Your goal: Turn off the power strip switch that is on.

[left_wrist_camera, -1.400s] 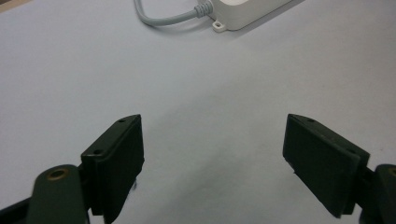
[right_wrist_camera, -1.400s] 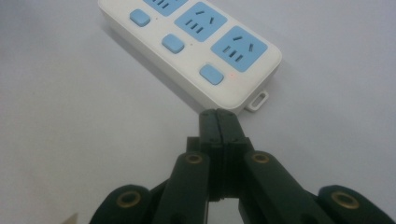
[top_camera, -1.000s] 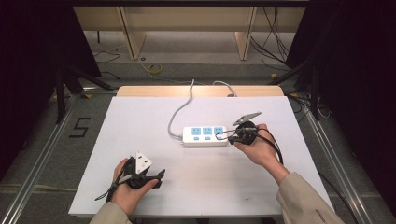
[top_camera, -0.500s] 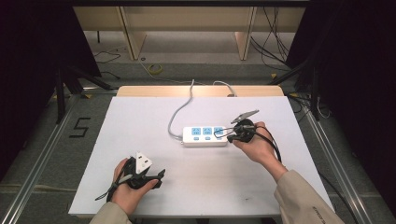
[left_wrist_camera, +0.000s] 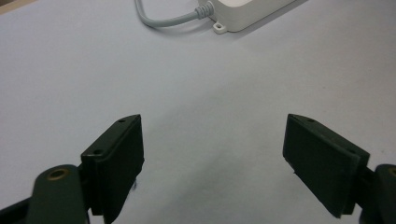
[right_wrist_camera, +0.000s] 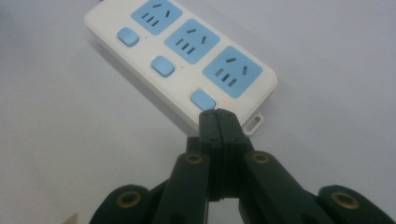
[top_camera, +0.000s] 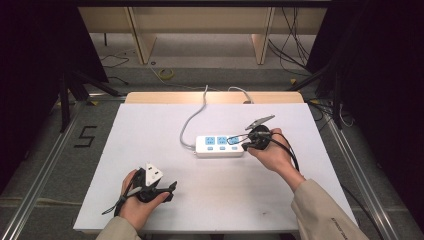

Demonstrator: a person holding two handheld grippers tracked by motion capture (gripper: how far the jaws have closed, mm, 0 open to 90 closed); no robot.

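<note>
At the centre of the white desk [top_camera: 150, 130], the power strip [top_camera: 220, 146] is unmoved since a second ago, the right gripper [right_wrist_camera: 218, 120] still poised with closed fingers by its end switch [right_wrist_camera: 203, 99], the left gripper [left_wrist_camera: 212, 154] open at lower left.

Power strip [right_wrist_camera: 182, 70]: white body, three light-blue socket faces with dark slots, three light-blue switch buttons [right_wrist_camera: 162, 66], tiny red dot lit by the nearest one. Its cord [top_camera: 192, 120] pale grey. Table [top_camera: 150, 135] plain white, tan wood strip on far edge. Both grippers' jaws black, brass-coloured rivets. Sleeve [top_camera: 325, 210] beige.
</note>
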